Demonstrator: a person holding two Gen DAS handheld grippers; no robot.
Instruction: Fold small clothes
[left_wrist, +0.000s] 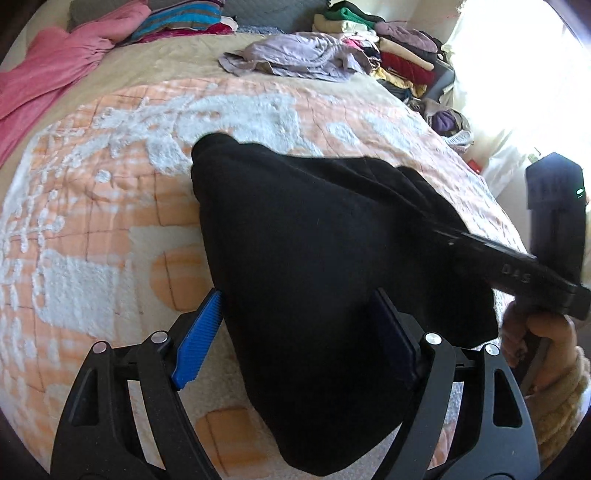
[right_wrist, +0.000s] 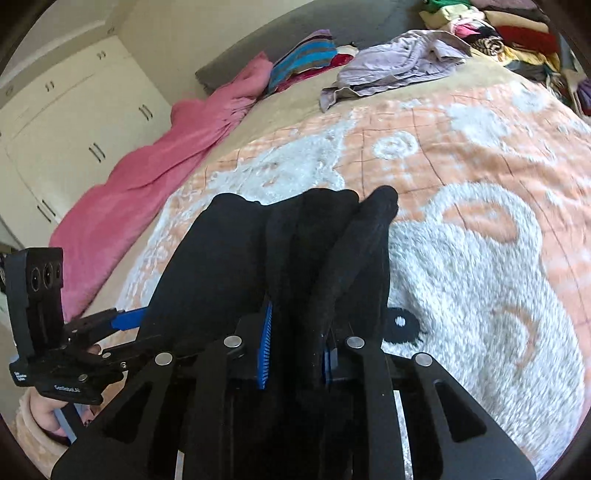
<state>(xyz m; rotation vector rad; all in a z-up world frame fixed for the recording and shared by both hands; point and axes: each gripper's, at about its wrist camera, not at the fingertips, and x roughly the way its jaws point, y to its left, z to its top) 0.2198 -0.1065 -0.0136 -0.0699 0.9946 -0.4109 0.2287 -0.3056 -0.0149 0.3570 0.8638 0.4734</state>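
A small black garment (left_wrist: 314, 266) lies partly lifted over the orange and white bedspread (left_wrist: 110, 206). My left gripper (left_wrist: 295, 332) is open, its blue pads on either side of the cloth's near part. My right gripper (right_wrist: 295, 347) is shut on a bunched fold of the black garment (right_wrist: 258, 251), holding it up off the bed. The right gripper also shows in the left wrist view (left_wrist: 517, 266), reaching in from the right onto the cloth's edge. The left gripper shows at the left of the right wrist view (right_wrist: 129, 319), against the cloth's side.
A crumpled lilac garment (left_wrist: 291, 55) lies at the far side of the bed. A pile of folded and loose clothes (left_wrist: 391, 48) is at the far right. A pink blanket (left_wrist: 55, 66) runs along the left edge. White wardrobe doors (right_wrist: 74, 122) stand beyond.
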